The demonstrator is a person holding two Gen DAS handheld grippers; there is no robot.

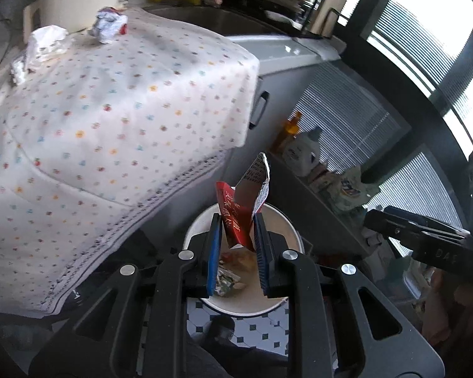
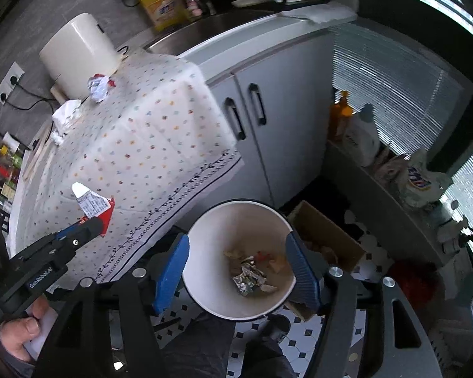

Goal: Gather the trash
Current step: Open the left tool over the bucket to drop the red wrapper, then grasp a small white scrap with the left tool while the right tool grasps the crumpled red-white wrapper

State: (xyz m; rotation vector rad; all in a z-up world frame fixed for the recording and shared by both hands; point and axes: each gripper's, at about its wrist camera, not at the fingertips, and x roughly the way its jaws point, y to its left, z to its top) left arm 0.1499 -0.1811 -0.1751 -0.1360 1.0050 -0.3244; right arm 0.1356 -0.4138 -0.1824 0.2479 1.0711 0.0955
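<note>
Left gripper [image 1: 236,239] clamped on a red and white wrapper [image 1: 249,201], blue pads nearly together with the wrapper pinched between them and sticking up past the tips, held over the white bin [image 1: 291,226]; seen from the right wrist as the same gripper [image 2: 91,223] coming in from the left side with the wrapper [image 2: 94,204] at its tip, in front of the hanging cloth edge and beside the bin rather than inside it. Right gripper [image 2: 236,267] with jaws spread wide, nothing between the pads, blue fingers [image 2: 170,271] straddling the bin [image 2: 205,296] from above on either side of the rim, not touching it as far as can be told. Bin on a black and white tiled floor [image 2: 302,346], bottom littered with a crumpled foil piece [image 2: 247,278] and a few small scraps around it. Two more pieces of trash up on the dotted tablecloth [image 2: 148,145]: a crumpled white and red ball [image 2: 99,88] at the far edge just beside a cream canister [image 2: 78,53], and a crumpled white tissue [image 2: 64,119] near the left edge, both well apart from the bin. Same two in the left view, ball [image 1: 108,25] and tissue [image 1: 41,50]. Grey cabinet [image 2: 277,119] with two black handles behind the bin, open cardboard box [image 2: 324,236] on the floor to its right. Part of a hand [image 2: 22,334] on the left gripper's grip at lower left
</note>
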